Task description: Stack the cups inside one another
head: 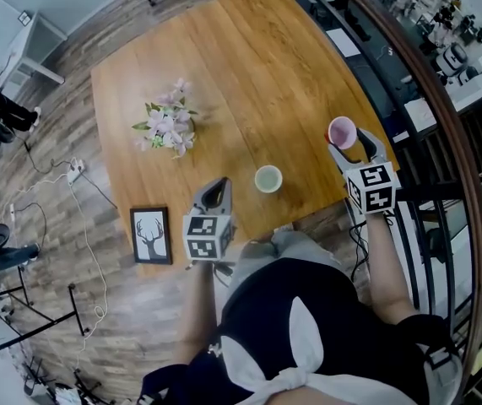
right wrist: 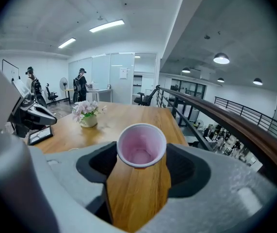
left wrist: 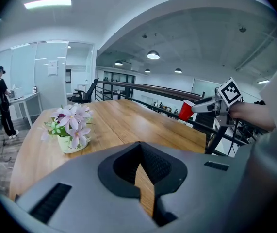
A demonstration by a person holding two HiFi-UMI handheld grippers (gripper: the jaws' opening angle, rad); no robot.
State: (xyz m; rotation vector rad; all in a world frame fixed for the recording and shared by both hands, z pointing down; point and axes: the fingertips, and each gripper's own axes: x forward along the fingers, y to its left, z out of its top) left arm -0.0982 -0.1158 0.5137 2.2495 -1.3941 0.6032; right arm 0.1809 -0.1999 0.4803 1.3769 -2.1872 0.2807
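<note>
Red cup (right wrist: 141, 145) is pinched by the right gripper (right wrist: 141, 154), which is held tilted downward above the surface (head: 249, 74); the left gripper (left wrist: 139, 147) is pressed together, empty.

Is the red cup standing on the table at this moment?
No, the red cup is gripped between the jaws of the right gripper and hangs in the air, clear of the table.

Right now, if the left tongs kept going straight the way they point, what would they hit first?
Most likely the bare wooden tabletop. The shut left tongs aim down at it, on a line between the flower pot and the green cup. The exact landing spot is hard to judge.
</note>
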